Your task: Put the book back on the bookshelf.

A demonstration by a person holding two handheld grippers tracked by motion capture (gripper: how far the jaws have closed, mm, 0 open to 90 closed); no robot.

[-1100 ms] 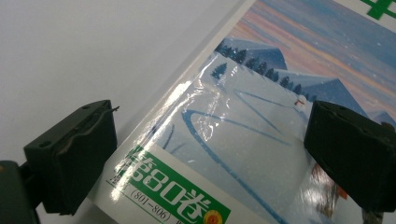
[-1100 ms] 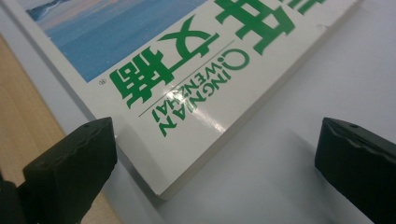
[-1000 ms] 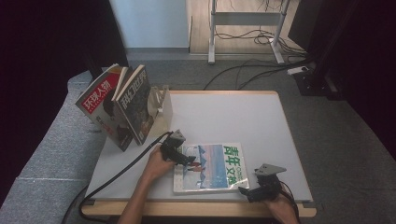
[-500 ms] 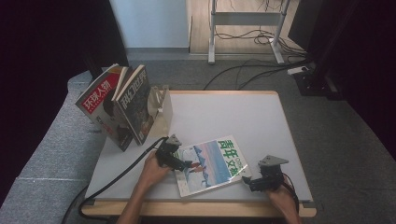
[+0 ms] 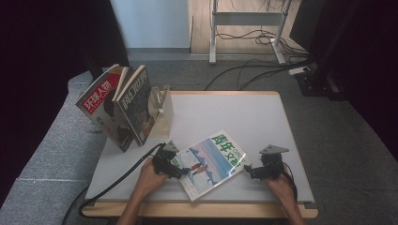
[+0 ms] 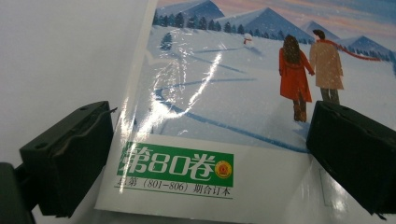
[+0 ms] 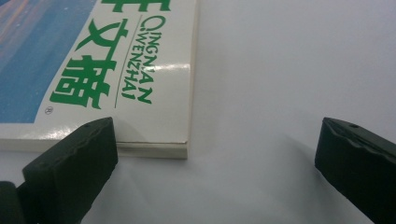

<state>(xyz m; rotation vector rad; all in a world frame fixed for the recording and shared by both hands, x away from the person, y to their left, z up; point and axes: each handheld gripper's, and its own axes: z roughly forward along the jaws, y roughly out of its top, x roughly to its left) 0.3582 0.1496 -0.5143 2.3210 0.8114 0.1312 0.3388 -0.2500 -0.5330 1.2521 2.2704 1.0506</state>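
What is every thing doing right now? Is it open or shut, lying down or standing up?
Left gripper: open, jaws astride the magazine's corner.
Right gripper: open, beside the magazine's other end.
Magazine: closed, flat on the table, lying askew.
Two books: leaning against a stand.

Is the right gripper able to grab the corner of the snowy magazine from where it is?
Probably yes. The right gripper is open, with its fingers spread just off the magazine corner, and only bare table lies between. The magazine lies flat, though, so getting a finger under it may be tricky.
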